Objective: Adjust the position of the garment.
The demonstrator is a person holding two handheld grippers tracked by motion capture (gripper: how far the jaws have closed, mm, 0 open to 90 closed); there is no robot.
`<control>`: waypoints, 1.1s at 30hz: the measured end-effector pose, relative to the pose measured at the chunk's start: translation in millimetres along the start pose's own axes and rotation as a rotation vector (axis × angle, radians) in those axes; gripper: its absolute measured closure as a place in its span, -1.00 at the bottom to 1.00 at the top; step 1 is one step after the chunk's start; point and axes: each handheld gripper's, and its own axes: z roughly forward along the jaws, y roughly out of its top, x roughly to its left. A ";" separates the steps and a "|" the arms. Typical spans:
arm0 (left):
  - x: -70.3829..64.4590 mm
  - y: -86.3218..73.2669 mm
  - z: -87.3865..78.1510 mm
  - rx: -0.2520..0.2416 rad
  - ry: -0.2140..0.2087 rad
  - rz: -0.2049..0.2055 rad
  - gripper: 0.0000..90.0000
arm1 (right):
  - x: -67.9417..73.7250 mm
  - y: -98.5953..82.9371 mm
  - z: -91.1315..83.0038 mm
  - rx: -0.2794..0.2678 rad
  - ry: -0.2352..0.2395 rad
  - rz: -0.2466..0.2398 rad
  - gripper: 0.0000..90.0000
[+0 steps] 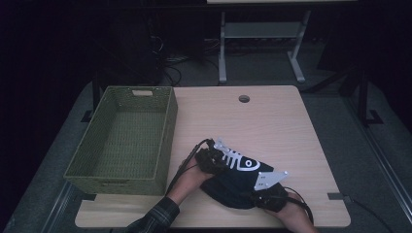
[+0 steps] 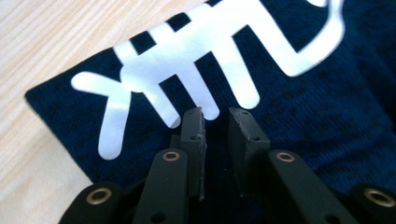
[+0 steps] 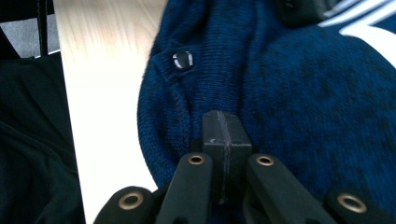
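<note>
A dark navy garment (image 1: 233, 180) with a white fish-skeleton print (image 1: 239, 160) lies bunched on the near part of the wooden table (image 1: 272, 121). My left gripper (image 1: 213, 158) rests at the garment's left end. In the left gripper view its jaws (image 2: 215, 113) stand a little apart, open, just over the cloth (image 2: 303, 107) below the print (image 2: 187, 60). My right gripper (image 1: 266, 197) is at the garment's near right edge. In the right gripper view its jaws (image 3: 223, 115) are pressed together where the blue fabric (image 3: 303, 93) bunches up, beside a small snap button (image 3: 182, 59).
A green woven basket (image 1: 167, 131) stands empty on the table's left side, close to my left hand. A round cable hole (image 1: 244, 98) sits near the far edge. Table legs and cables lie on the dark floor beyond.
</note>
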 end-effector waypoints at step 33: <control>26.9 -20.9 -31.7 -0.015 0.026 -0.171 -0.34 | -62.9 -58.7 -60.3 -0.066 -0.373 0.294 -0.56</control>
